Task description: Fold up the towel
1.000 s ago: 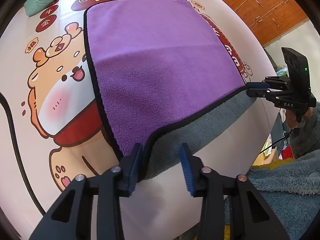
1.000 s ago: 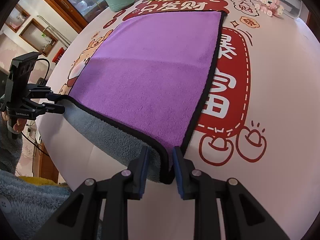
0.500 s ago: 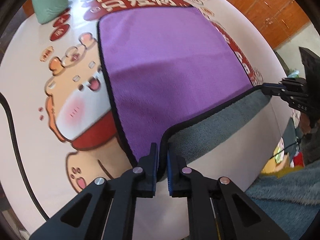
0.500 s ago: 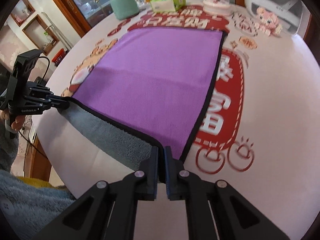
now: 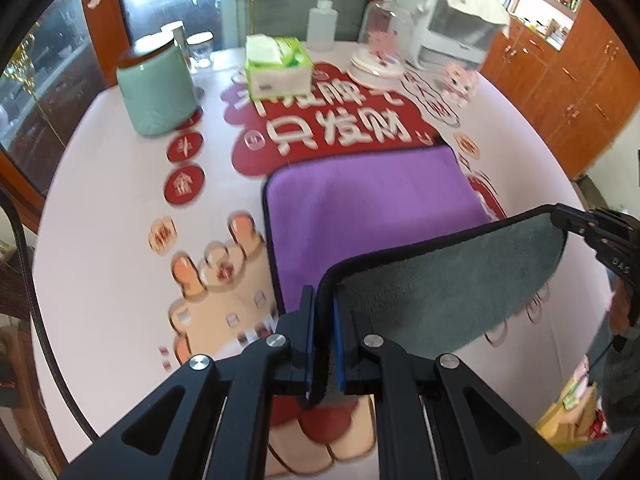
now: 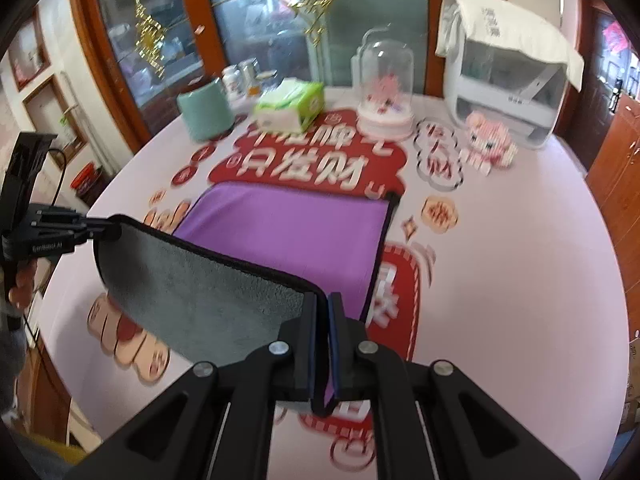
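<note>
At the far left of the table point(image 5: 100, 240) stands a mint-green canister point(image 5: 158, 88), with a green tissue box point(image 5: 278, 66) just to its right. The left gripper point(image 5: 324, 336) is clamped narrow on the near left corner of the towel point(image 5: 372, 208), holding it raised above the tabletop. The towel's purple face lies flat on the red printed tablecloth farther back, while the lifted near edge shows its grey underside point(image 5: 452, 284) stretched between both tools. The right gripper point(image 6: 322, 346) pinches the other near corner, its jaws closed on the black hem. Farther right sit a glass dome point(image 6: 386, 80), a pink block figure point(image 6: 490, 142) and a white appliance point(image 6: 506, 76).
</note>
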Available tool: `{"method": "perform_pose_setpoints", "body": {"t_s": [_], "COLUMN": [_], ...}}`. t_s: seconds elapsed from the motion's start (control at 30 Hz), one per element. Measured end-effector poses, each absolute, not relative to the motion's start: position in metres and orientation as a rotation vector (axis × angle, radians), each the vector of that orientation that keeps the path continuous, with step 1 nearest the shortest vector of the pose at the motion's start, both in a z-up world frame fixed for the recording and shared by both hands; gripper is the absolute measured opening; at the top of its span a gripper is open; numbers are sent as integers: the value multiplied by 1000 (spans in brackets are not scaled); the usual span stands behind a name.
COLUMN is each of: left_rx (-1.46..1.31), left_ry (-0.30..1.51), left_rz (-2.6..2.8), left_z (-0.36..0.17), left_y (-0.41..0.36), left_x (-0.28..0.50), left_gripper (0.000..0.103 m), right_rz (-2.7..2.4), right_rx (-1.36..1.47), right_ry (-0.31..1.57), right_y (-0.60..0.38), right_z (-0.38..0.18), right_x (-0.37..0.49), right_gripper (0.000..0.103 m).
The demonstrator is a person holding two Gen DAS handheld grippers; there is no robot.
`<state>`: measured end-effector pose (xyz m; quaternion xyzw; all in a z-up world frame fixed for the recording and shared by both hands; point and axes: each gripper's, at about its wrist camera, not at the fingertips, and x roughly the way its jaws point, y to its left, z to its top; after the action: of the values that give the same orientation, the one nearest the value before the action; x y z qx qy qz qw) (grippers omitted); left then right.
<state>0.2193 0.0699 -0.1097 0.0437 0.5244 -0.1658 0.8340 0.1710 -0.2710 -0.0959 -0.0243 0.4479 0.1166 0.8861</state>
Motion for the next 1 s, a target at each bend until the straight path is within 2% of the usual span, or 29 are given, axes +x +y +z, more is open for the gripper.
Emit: {"method": "perform_pose_setpoints", "body": {"t_s": [0.3,0.57,1.0], "left_rx": [110,117,75], "left_ry": [1047,1060,1112], "left_rz": [-281,-230,-178], "left_z": [-111,-139,-182], "left_y": [59,49,44], "left_x": [279,319,360], "left_gripper": [6,6,6], "right_rz": [154,89,25], "right_rx": [-54,-20,-45], "right_ry": [893,907,971], "right_y": [-273,-278,-275], "right_z": [-97,-119,-163], "right_x": [235,287,325], "right_gripper": [5,5,6]}}
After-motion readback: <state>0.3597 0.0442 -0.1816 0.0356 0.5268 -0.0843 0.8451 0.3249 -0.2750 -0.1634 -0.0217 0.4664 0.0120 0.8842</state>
